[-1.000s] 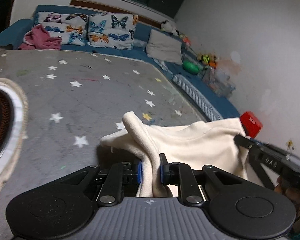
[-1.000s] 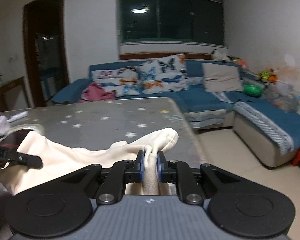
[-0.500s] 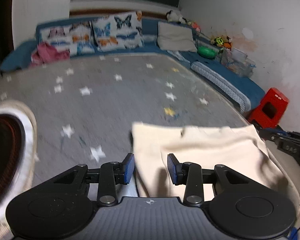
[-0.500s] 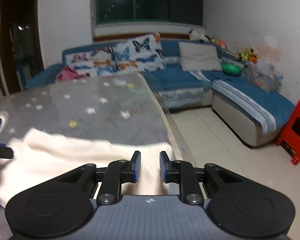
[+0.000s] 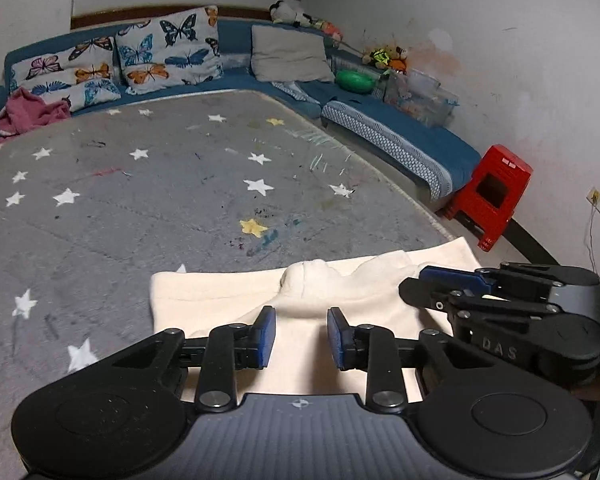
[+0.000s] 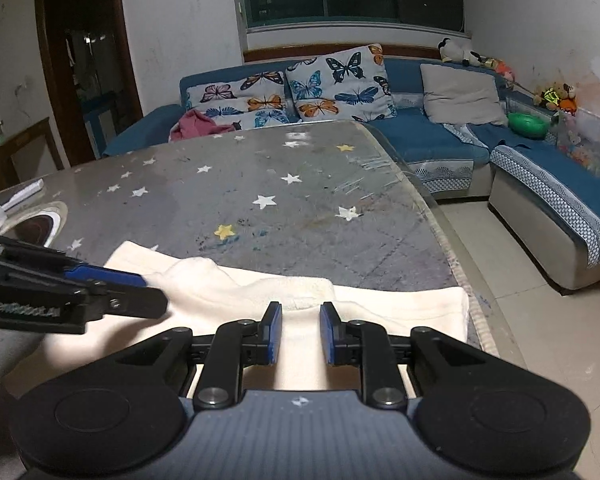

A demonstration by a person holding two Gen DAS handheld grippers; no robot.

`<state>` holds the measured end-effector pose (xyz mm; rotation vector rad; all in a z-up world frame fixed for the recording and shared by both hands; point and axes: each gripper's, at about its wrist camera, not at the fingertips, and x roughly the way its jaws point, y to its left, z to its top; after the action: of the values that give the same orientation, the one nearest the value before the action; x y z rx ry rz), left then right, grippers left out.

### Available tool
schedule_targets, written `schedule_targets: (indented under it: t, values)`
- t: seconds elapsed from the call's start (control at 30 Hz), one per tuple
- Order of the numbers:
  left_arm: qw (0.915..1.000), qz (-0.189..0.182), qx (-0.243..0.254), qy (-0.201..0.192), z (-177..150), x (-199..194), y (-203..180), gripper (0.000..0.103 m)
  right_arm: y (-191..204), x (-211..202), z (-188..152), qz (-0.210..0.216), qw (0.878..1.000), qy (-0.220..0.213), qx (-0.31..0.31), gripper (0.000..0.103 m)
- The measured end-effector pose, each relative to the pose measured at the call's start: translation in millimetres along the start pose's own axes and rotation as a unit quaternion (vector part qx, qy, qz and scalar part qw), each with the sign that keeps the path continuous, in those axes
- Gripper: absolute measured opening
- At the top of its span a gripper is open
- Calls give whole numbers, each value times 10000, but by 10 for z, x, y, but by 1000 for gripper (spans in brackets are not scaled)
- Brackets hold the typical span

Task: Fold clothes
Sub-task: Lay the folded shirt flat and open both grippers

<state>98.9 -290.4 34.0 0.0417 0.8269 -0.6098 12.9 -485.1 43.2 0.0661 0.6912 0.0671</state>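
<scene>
Both tongs let go since a sec ago: back then each one pinched a bunched fold of the cream garment held up off the table; now it lies flat on the grey star-print tablecloth, lower centre of both views, right edge hanging near the table's right rim. In left wrist view my left gripper has blue pads spread w/ cloth showing under the gap, nothing pinched; jaws are closing a bit right now, having been wider half a sec back. A small lump of fabric sits just beyond the pads, mid-frame. Right gripper pokes in from the right edge of that view, tips resting over the garment's right part; can't tell from there if they touch it. In right wrist view the right gripper is also parted, cloth below the gap, pads not pressing on it, slightly wider than a sec ago. Left gripper comes in from left edge, tips over the garment's left half. Red stool now shows at right of left view, wasn't so clear before. Blue sofa w/ butterfly cushions along upper part of frame.
</scene>
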Motion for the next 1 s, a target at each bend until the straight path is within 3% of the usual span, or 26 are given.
schedule_targets:
  t: [0.27,0.37,0.73,1.0]
  values:
    - [9999,100,10,5,47,107,-9,32,61,42,-15,-218,9994,-96,-254,24]
    - [9999,116,15,7,51,114,-13,33,110,-2,5,-190,9991,-165,-338,37]
    - [9997,203,100,-28,57,74,-57,39,176,58,37,-179,9984,-152,-517,40]
    - [9991,255,306,-142,-14,-77,-177,40,240,-219,-84,-64,9981,-214,-571,42]
